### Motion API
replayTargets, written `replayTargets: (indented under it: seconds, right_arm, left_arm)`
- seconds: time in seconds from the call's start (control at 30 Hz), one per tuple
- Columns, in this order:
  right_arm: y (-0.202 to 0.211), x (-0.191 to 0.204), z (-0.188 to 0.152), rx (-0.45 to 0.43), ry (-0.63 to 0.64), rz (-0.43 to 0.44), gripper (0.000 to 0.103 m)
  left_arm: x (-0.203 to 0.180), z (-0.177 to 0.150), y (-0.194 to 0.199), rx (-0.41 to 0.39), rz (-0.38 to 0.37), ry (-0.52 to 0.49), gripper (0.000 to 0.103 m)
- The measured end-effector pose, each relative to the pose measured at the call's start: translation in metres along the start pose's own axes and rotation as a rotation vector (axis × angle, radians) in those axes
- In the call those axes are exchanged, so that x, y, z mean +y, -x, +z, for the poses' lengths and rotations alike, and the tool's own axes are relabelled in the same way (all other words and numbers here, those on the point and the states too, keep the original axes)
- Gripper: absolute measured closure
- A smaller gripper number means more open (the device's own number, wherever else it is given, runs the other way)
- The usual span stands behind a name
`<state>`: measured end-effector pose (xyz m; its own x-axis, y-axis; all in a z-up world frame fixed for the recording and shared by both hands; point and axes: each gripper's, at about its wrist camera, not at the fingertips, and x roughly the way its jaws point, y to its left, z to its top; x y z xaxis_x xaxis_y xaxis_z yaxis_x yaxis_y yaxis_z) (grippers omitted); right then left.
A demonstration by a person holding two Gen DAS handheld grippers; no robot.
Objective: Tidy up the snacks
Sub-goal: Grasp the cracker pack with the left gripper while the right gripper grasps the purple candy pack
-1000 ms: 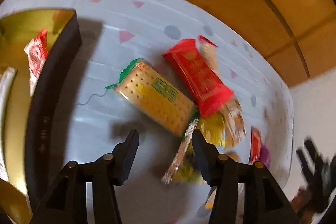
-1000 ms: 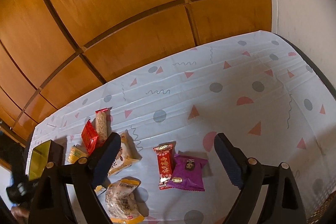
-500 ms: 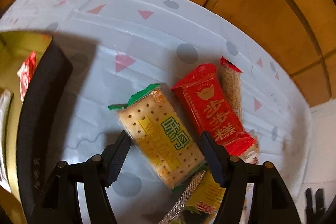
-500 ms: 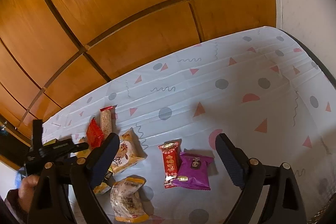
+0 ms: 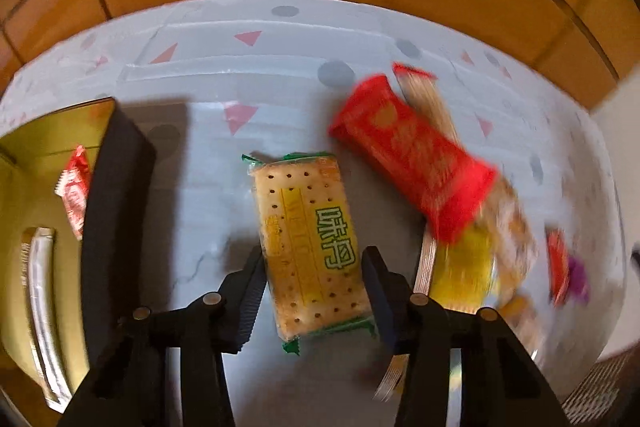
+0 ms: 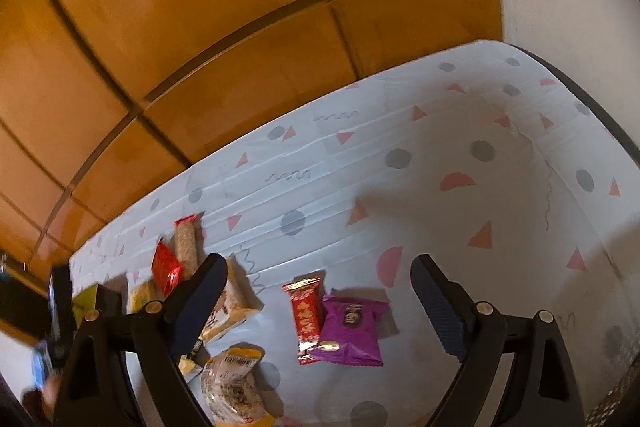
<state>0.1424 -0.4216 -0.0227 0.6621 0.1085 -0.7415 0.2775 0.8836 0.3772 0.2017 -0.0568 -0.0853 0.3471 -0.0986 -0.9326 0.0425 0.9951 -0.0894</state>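
Green-edged cracker packet [image 5: 310, 243], yellow label, perforated biscuit.

Snacks laid out around the cracker packet [image 5: 310, 241]

On the tablecloth [image 5: 256, 67], the cracker packet lies between the left gripper's [image 5: 312, 291] fingers. Left of the packet stands a box [image 5: 116, 227] with two sachets [image 5: 74, 193] inside; right of it, a wrapped bar [image 5: 416, 157] rests on a pile of packets [image 5: 480, 259].

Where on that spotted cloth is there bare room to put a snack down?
The widest bare patch is the tablecloth right of the purple packet, toward the white wall. Another strip runs along the wooden panels. It is crowded around the red packet and cracker pack, beside the black box.
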Motion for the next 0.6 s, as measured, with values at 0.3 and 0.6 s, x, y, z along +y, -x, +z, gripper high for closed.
replayTargets:
  seconds: [0.3, 0.6]
  right_arm:
    - [-0.012, -0.01, -0.002, 0.074, -0.035, -0.013, 0.061]
    - [-0.047, -0.005, -0.021, 0.264, -0.004, -0.055, 0.051]
  left_arm:
    - [-0.007, -0.078, 0.032, -0.093, -0.024, -0.18, 0.054]
    - [-0.009, -0.111, 0.032, -0.145, -0.058, -0.202, 0.056]
